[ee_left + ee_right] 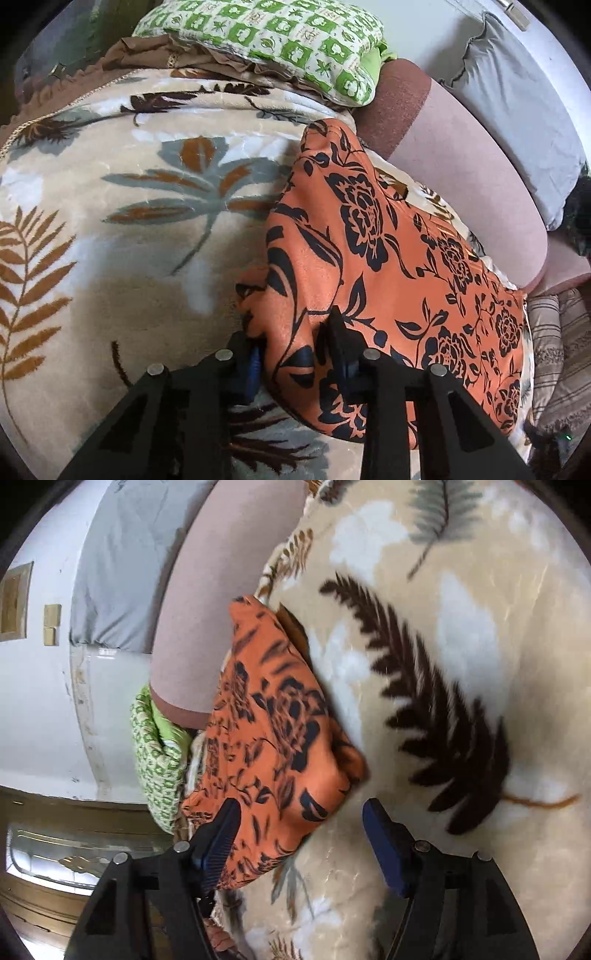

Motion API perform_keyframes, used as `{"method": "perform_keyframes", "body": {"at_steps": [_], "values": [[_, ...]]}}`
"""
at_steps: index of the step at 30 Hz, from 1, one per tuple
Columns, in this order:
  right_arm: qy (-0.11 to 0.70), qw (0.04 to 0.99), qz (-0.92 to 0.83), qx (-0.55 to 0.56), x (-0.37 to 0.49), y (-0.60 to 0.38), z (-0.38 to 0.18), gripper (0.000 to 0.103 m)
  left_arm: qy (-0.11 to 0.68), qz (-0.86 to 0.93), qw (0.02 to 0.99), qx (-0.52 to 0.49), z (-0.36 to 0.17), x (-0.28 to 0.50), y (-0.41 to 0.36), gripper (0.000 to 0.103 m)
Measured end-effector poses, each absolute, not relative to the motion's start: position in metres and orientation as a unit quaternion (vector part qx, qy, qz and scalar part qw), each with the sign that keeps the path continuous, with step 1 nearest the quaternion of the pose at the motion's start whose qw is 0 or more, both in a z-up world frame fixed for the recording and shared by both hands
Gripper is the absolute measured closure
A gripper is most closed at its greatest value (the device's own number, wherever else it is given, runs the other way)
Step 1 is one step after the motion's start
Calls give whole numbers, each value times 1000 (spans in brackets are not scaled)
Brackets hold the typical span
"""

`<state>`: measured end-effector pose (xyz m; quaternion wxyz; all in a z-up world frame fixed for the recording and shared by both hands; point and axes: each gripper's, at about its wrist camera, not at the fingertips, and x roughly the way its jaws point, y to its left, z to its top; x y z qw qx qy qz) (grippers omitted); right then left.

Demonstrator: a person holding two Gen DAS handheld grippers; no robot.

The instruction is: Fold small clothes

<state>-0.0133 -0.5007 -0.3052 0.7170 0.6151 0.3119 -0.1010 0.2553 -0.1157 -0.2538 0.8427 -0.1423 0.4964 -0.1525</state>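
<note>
**Orange cloth pinched at one edge, on the blanket**

The orange cloth (373,236) with black flowers lies on the leaf-pattern blanket (122,206) of a bed. The left gripper (295,343) has a bunched edge of the cloth between its jaws, and they pinch it. The right gripper (299,808) hangs over another corner of the cloth (273,738); its jaws are spread, and nothing is gripped. Farther away, a green-and-white pillow (266,40) rests at the blanket's far end.
</note>
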Motion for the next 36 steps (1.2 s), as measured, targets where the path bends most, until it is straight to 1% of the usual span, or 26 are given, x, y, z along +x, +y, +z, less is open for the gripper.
{"method": "perform_keyframes", "body": {"at_steps": [2,3,5,6,7,8,9,10,12,14,17,18,24,28,31,32,33,34,36], "values": [[281,711,-95,638,1,-502,-317,30,500,-161,838,-145,-255,259,-115,67],[257,724,-100,632,6,-504,-316,30,503,-165,835,-152,-256,261,-114,64],[229,754,-104,607,16,-508,-311,30,507,-179,826,-168,-258,266,-117,45],[229,753,-102,608,23,-508,-316,31,507,-180,826,-167,-257,267,-120,44],[232,752,-99,610,28,-508,-318,35,506,-175,828,-164,-256,268,-122,44],[232,754,-97,607,31,-508,-318,41,505,-167,832,-158,-255,269,-125,51],[232,755,-87,608,33,-509,-318,69,504,-158,836,-150,-254,269,-127,60],[230,750,-76,616,33,-509,-319,84,504,-155,837,-143,-253,269,-128,66],[220,760,-83,606,26,-508,-310,84,503,-163,834,-155,-252,269,-125,73],[220,784,-86,574,24,-503,-292,85,503,-169,833,-158,-247,267,-121,83],[203,806,-81,551,16,-493,-266,85,494,-177,836,-160,-235,258,-114,89],[199,810,-79,546,12,-490,-261,85,486,-185,839,-159,-227,252,-111,89],[203,805,-87,551,-44,-471,-243,86,469,-218,849,-109,-198,198,-88,90],[205,805,-96,548,-111,-454,-241,86,486,-243,835,-86,-205,142,-60,89],[243,787,-117,554,-134,-451,-263,85,515,-242,821,-51,-230,117,-49,83],[265,768,-118,572,-131,-454,-277,82,521,-238,818,-45,-238,112,-45,83],[281,752,-123,583,-128,-457,-288,82,527,-230,817,-48,-242,110,-38,80],[296,728,-139,603,-126,-460,-301,79,532,-229,812,-64,-242,109,-29,77],[290,713,-138,623,-124,-463,-311,76,530,-229,811,-99,-233,108,-12,77]]}}
